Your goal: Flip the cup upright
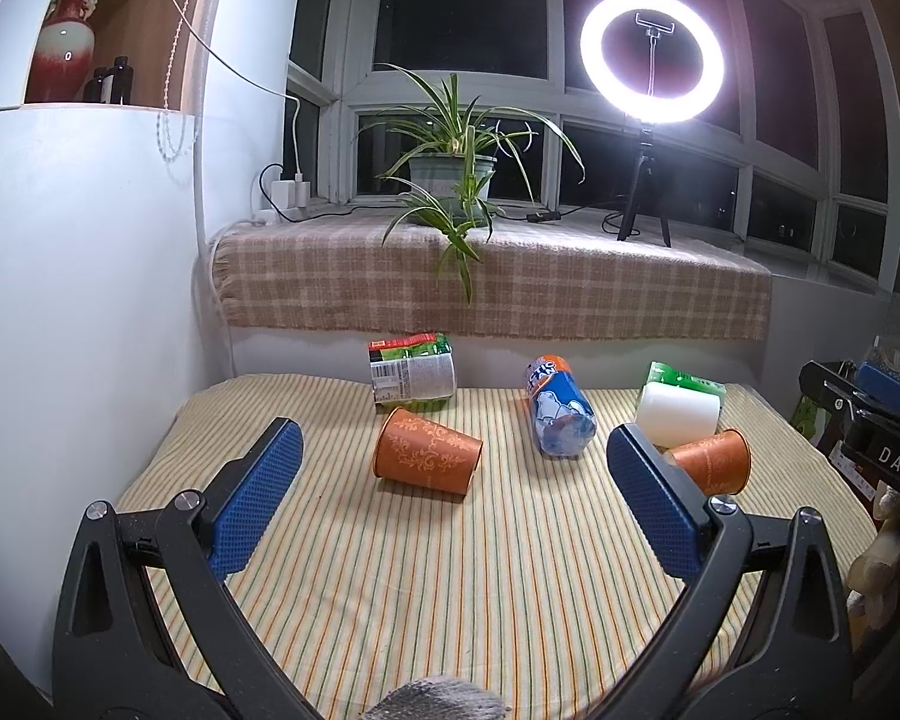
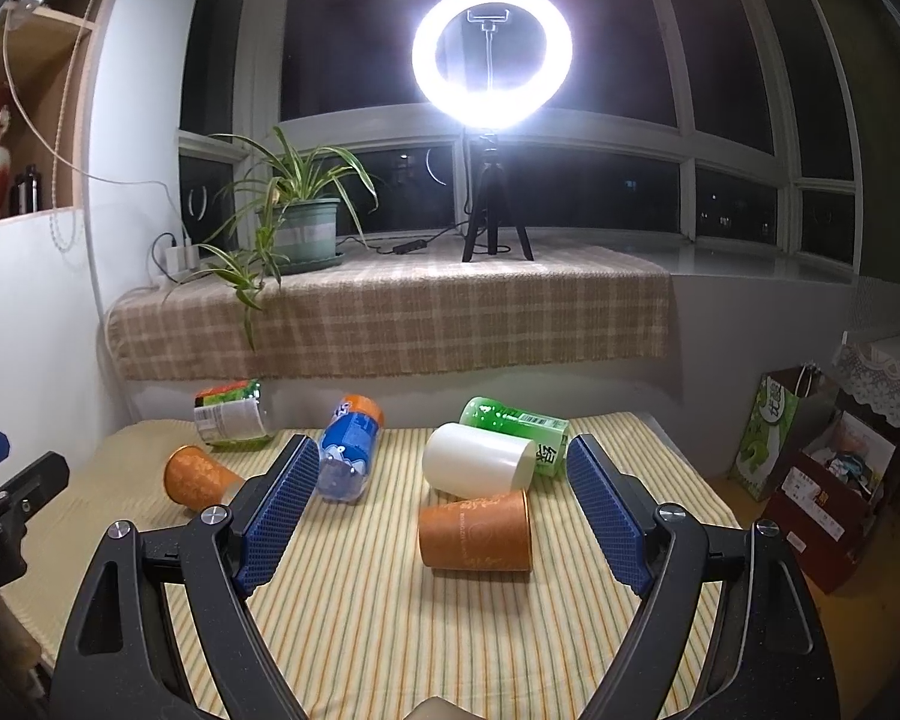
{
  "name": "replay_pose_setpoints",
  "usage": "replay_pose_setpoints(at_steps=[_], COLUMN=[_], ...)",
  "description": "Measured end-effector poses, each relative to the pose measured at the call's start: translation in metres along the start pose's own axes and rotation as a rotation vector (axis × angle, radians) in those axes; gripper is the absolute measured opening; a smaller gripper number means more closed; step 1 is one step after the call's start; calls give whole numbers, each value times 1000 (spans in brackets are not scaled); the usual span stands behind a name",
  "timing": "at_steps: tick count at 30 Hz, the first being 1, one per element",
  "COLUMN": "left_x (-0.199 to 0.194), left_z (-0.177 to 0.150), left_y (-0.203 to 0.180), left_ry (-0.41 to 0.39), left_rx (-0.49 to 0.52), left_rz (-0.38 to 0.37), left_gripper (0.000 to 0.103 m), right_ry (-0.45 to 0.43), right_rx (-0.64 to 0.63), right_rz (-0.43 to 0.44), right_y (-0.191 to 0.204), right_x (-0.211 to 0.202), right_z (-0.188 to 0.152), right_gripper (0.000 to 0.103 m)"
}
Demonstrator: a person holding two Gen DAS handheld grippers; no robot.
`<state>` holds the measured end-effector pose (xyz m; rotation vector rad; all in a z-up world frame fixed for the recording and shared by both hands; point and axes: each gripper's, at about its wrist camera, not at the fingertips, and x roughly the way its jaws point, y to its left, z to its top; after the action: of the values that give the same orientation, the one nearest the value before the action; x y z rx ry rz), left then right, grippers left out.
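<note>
**Two orange cups down on the striped cloth, both grippers wide and empty**

Two paper cups lie on their sides on the ribbed, yellow-striped tablecloth (image 1: 450, 570). Over on the left, the left orange cup (image 1: 427, 451) shows its tapered body and pale scrollwork print, rim toward the right, sitting just in front of a toppled can (image 1: 413, 367) with a white printed label. The left gripper (image 1: 455, 498) hangs above the cloth with jaws spread wide, its blue dimpled pads (image 1: 257, 498) holding nothing, the cup framed between them but farther off.

Across to the right wrist view: the right orange cup (image 2: 475, 531) lies crosswise, mouth to the right, smooth matte paper with a faint pattern. It touches or nearly touches a plain white cup (image 2: 477, 468) just behind it, and a glossy green bottle (image 2: 513, 420) lies behind that. A blue-and-orange soda bottle (image 2: 349, 450), clear and crinkled at its base, rests between the two orange cups. The right gripper (image 2: 444, 507) is spread open too, textured blue pads (image 2: 609, 516) flanking the cup, gripping nothing.
</note>
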<state>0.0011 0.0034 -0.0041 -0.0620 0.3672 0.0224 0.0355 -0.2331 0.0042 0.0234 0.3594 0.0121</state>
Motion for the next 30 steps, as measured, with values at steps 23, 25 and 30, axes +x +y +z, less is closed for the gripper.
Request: replay_pose_setpoints(at_steps=[23, 25, 30], left_x=[1, 2, 2], left_z=[-6, -5, -5], left_y=[1, 0, 0], left_ry=[6, 6, 7], left_rx=[6, 6, 7], left_rz=[-3, -2, -2], left_gripper=[103, 103, 103], right_ry=[14, 15, 15], right_rx=[2, 1, 2], right_rz=[4, 3, 5], right_y=[-2, -2, -2], right_x=[1, 1, 1], right_z=[-4, -4, -4], right_gripper=[85, 85, 85])
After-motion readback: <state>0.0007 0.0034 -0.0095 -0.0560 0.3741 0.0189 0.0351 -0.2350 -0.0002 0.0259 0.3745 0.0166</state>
